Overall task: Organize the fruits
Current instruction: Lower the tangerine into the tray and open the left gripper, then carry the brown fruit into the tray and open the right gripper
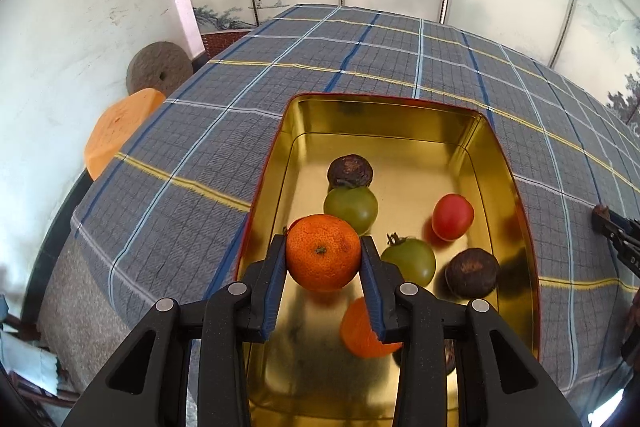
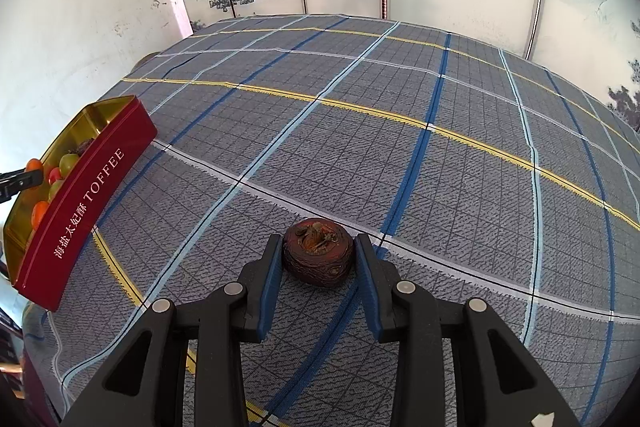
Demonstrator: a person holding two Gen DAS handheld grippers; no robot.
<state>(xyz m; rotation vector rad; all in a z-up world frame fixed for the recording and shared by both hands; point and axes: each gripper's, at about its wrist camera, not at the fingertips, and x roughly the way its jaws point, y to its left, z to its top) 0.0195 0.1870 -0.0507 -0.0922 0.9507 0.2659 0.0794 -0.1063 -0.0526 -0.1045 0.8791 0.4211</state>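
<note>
Both hand-held grippers grip fruit: orange (image 1: 323, 251) above tin (image 1: 516, 187), mangosteen (image 2: 318, 251) on cloth (image 2: 400, 147).

Tin (image 1: 496, 155) gold inside, red outside (image 2: 92, 183) with white lettering. Orange mandarin (image 1: 323, 251), two green tomatoes (image 1: 351, 207), red tomato (image 1: 453, 216), dark brown mangosteens (image 1: 472, 272). Worktop cloth (image 2: 360, 155) grey plaid, with blue, white and yellow stripes. Black grippers (image 1: 324, 247), blue-lined jaws.

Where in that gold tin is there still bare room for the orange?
The far end of the tin, beyond the dark fruit, is bare, as is the near left corner. The middle and right are crowded with green fruits, a red one and another orange. The left gripper holds the orange above.
</note>
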